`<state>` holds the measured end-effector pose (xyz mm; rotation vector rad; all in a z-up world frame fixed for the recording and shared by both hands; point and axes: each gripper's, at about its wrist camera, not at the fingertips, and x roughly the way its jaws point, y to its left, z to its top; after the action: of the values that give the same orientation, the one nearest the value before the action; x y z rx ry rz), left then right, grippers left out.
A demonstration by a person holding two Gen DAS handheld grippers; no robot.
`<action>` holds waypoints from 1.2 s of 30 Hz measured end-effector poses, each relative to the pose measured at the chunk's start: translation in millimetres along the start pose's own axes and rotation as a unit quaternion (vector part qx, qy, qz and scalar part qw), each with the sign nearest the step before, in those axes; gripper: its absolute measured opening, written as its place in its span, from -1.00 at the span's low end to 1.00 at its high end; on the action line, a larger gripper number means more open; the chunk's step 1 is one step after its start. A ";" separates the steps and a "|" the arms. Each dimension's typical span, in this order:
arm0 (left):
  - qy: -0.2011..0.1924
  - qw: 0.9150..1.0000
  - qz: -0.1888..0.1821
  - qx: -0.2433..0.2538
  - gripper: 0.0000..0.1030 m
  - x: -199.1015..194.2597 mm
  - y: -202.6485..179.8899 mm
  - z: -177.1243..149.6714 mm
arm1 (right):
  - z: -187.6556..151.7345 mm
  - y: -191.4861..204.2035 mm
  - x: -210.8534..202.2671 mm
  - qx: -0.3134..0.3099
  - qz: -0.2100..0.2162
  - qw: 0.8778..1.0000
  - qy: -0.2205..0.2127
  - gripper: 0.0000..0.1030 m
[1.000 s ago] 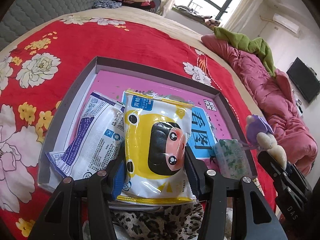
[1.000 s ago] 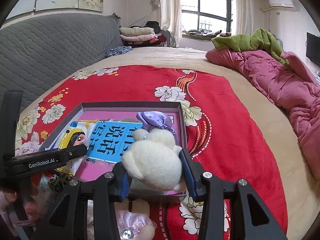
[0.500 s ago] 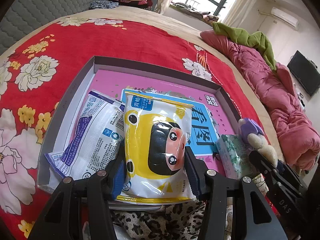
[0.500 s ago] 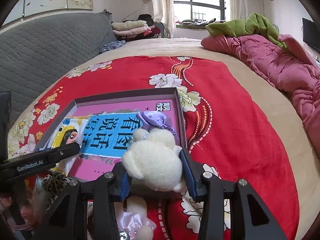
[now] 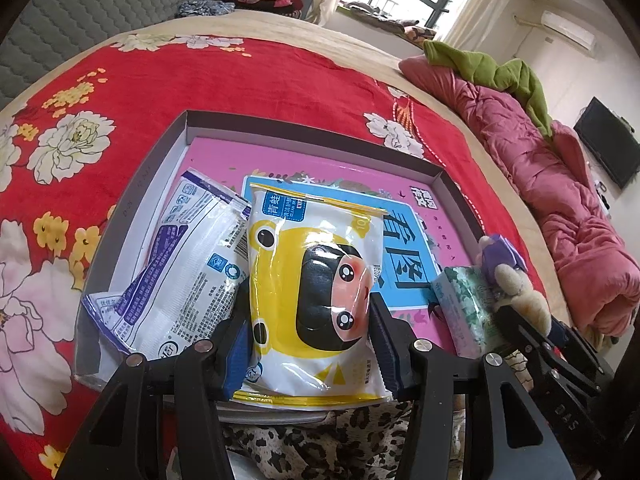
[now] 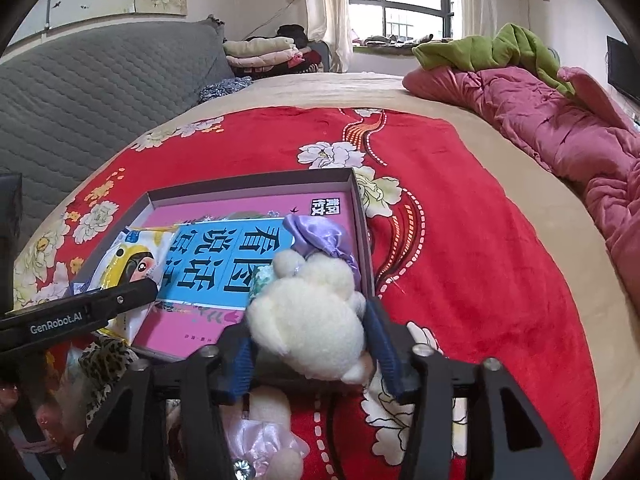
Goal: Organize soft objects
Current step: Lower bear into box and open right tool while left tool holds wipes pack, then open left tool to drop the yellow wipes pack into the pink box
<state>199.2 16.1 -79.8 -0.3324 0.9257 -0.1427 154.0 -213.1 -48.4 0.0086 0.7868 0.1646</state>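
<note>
We list the red floral blanket (image 5: pixel 256 80) first, spread across the bed and carrying everything below. Beyond it we note a heaped pink quilt (image 6: pixel 552 128) with a green blanket (image 6: pixel 492 46) on top.

Next we record the shallow grey box (image 5: pixel 308 128), lying flat on the red blanket. A pink and blue book (image 5: pixel 404 248) covers its floor.

Inside the box, on the left, we find a white and purple pack (image 5: pixel 180 276) lying tilted on the book.

Just beside it we hold the yellow cartoon wipes pack (image 5: pixel 316 300) in our left gripper (image 5: pixel 312 340); the fingers press both of its long edges, and it sits over the box's near side.

At the box's right side we see a green patterned tissue pack (image 5: pixel 464 308), beside the toy.

Our right gripper (image 6: pixel 308 344) clasps the cream plush toy (image 6: pixel 312 320), fingers closed against its body. Its purple bow (image 6: pixel 320 236) points over the box's right near corner.

Below the grippers we log a leopard print cloth (image 5: pixel 340 436) and a second, pale pink plush (image 6: pixel 264 436) on the blanket.
</note>
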 end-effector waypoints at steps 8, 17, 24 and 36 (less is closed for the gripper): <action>0.004 1.000 0.007 0.005 0.06 2.6 -1.0 0.2 | -2.0 -3.3 -18.2 -0.005 0.003 1.000 -0.020 0.22; 0.013 1.000 0.013 0.008 0.07 4.7 -1.6 1.2 | -3.1 -11.4 -22.8 0.004 -0.006 1.000 -0.017 0.22; 0.016 1.000 0.013 0.004 0.09 4.9 -0.5 2.0 | -1.2 -7.9 -26.0 0.001 -0.003 1.000 -0.022 0.22; 0.012 1.000 0.003 -0.003 0.20 1.6 2.0 3.9 | -1.1 -4.2 -25.8 -0.001 -0.003 1.000 -0.018 0.22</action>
<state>203.2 18.4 -79.5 -0.3341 0.9517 -0.1392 135.9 -221.2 -31.3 0.0065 0.7498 0.1585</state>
